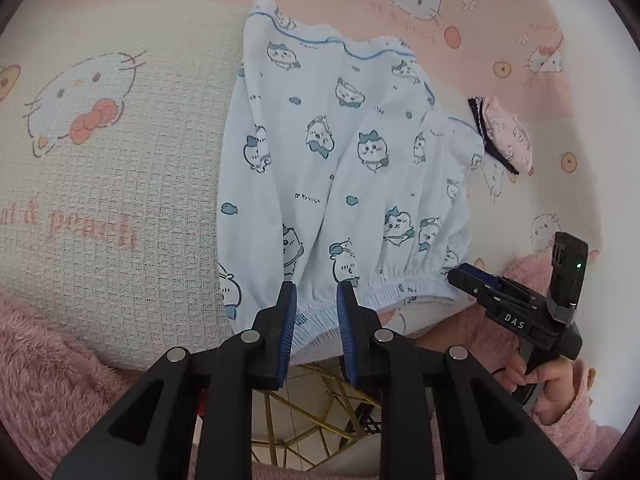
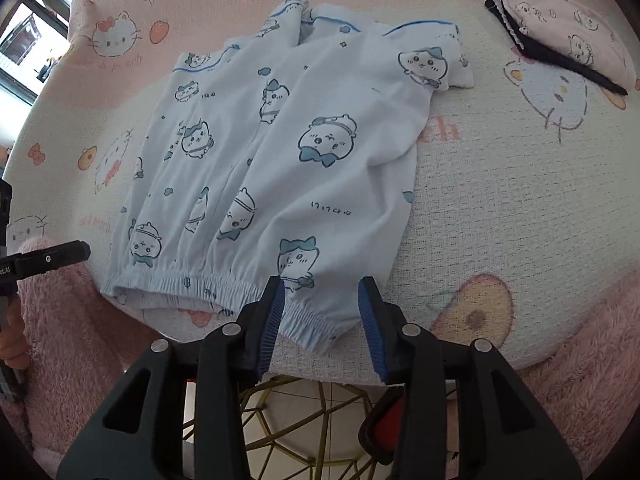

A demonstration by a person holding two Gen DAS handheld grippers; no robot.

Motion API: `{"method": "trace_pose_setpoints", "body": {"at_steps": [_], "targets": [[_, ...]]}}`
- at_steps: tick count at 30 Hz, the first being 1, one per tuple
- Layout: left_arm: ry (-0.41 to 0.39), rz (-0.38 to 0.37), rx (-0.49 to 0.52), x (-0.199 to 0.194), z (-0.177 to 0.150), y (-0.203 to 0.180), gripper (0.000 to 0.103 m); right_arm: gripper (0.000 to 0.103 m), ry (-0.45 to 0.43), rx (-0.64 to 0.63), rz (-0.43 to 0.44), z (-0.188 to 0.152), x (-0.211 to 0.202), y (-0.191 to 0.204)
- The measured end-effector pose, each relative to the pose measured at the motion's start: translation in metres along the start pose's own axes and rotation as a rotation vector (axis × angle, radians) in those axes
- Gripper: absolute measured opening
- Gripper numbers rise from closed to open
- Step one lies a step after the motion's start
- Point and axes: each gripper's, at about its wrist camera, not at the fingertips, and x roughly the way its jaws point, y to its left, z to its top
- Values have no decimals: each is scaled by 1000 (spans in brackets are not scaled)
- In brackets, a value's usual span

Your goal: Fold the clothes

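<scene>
A pale blue garment (image 1: 340, 168) printed with cartoon cats lies flat on the cloth-covered table, its elastic waistband along the near edge. My left gripper (image 1: 317, 296) points down over the waistband's left part. Its blue pads stand apart with the band showing between them, not pressed. My right gripper (image 2: 322, 292) hovers over the waistband's right corner (image 2: 316, 328), jaws open with fabric lying slack between them. In the left wrist view the right gripper (image 1: 460, 276) sits beside the garment's right end, held by a hand (image 1: 552, 380). The right wrist view shows the left gripper's tip (image 2: 76, 250) at the far left.
A folded pink garment (image 2: 572, 36) with dark trim lies at the table's far right. The tablecloth (image 2: 500, 184) is pink and cream with cat prints. Fluffy pink fabric (image 1: 48, 360) lines the near edge. Below the edge, a gold wire frame (image 2: 288, 420) and tiled floor show.
</scene>
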Motion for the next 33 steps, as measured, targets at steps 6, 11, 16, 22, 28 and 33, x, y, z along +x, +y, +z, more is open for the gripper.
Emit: {"method": "trace_pose_setpoints", "body": {"at_steps": [6,11,16,22,28,33], "targets": [[111,335,109,42,-11,-10,22,39,45,-1,-102,-6,8,-1],[94,336,42,29,-22,5,23,39,3,89,-40,-13,-8,-21],[95,13,-225,18,-36,47,25,49,24,171,68,-13,-6,-34],[96,-84,-309,25,-41,55,28,51,79,179,138,-20,2,-25],[79,-148,-356,35,-37,59,28,40,80,201,235,-23,12,-17],[52,-185,-363,33,-37,53,28,25,90,211,282,-24,24,-11]]}}
